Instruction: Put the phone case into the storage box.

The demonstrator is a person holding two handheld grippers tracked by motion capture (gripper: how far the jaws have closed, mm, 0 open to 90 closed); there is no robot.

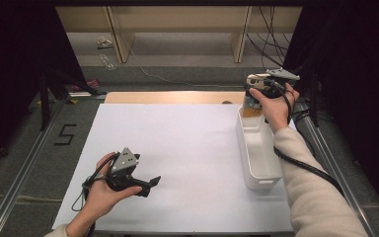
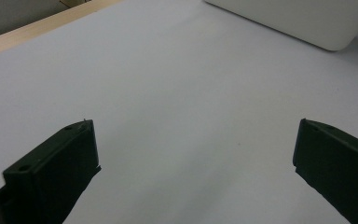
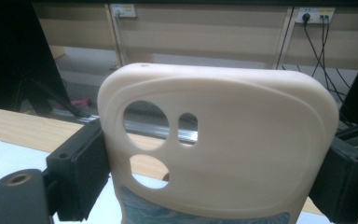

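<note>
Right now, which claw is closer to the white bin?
The right claw: it hangs over the far end of the white bin, gripping a cream phone case. The left claw rests open, well off to the bin's left.

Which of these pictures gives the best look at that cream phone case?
The right gripper view: the phone case stands close up between the right gripper's jaws, its camera cutouts plain. In the high view it is a small shape under the hand at the white bin's far end.

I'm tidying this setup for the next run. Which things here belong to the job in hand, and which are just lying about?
In use:
- right gripper, shut on the cream phone case
- white bin below it
- left gripper, open, idle

Lying about:
- cables on the floor behind
- litter by the shelf
</note>
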